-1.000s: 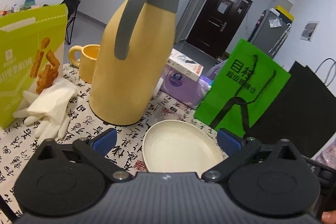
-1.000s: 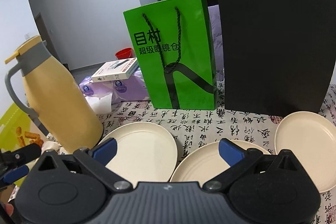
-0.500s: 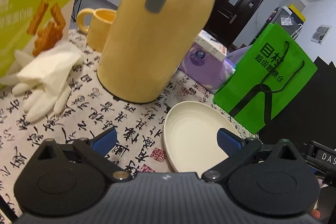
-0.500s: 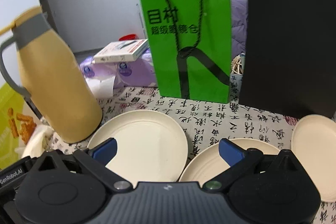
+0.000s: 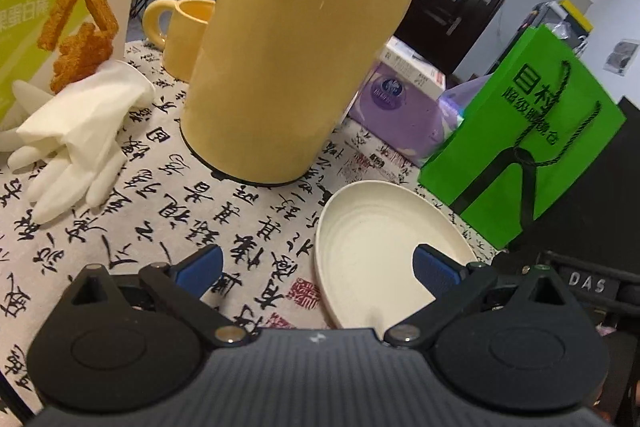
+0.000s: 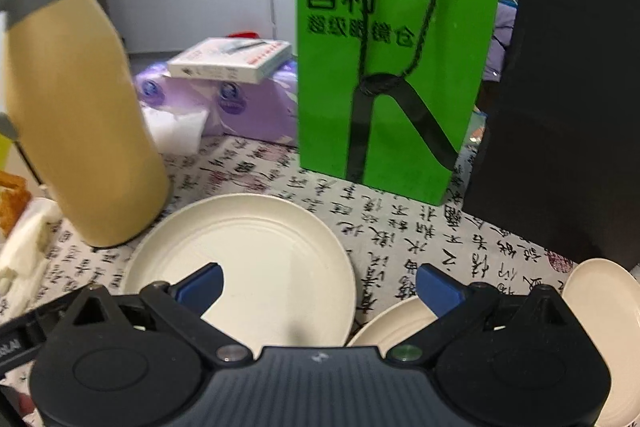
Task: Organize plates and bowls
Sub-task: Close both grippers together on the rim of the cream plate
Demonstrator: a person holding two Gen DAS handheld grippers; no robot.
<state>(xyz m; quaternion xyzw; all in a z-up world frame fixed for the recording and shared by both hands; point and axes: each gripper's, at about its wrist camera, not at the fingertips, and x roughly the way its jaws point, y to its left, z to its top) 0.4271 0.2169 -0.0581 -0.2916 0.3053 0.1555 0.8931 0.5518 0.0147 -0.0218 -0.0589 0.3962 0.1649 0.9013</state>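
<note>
Three cream plates lie on the calligraphy-print cloth. The largest plate (image 6: 256, 259) (image 5: 372, 247) sits beside the yellow jug. A second plate (image 6: 394, 321) is partly under my right gripper, and a third plate (image 6: 604, 315) lies at the far right. My left gripper (image 5: 318, 267) is open low over the cloth, with the large plate's left rim between its blue pads, untouched. My right gripper (image 6: 320, 289) is wide and its jaws are closing. The same plate's right rim lies between its pads, and they do not press it.
A tall yellow jug (image 5: 296, 59) stands just behind the large plate, with a yellow mug (image 5: 184, 27), white gloves (image 5: 80, 139) and a snack box (image 5: 60, 7) to its left. A green paper bag (image 6: 392, 59), a black bag (image 6: 568, 107) and purple tissue packs (image 6: 248, 103) line the back.
My left gripper has sunk and come closer, so the plate's rim now lies between its pads. My right gripper has shifted left over the large plate, and its jaws have narrowed slightly.
</note>
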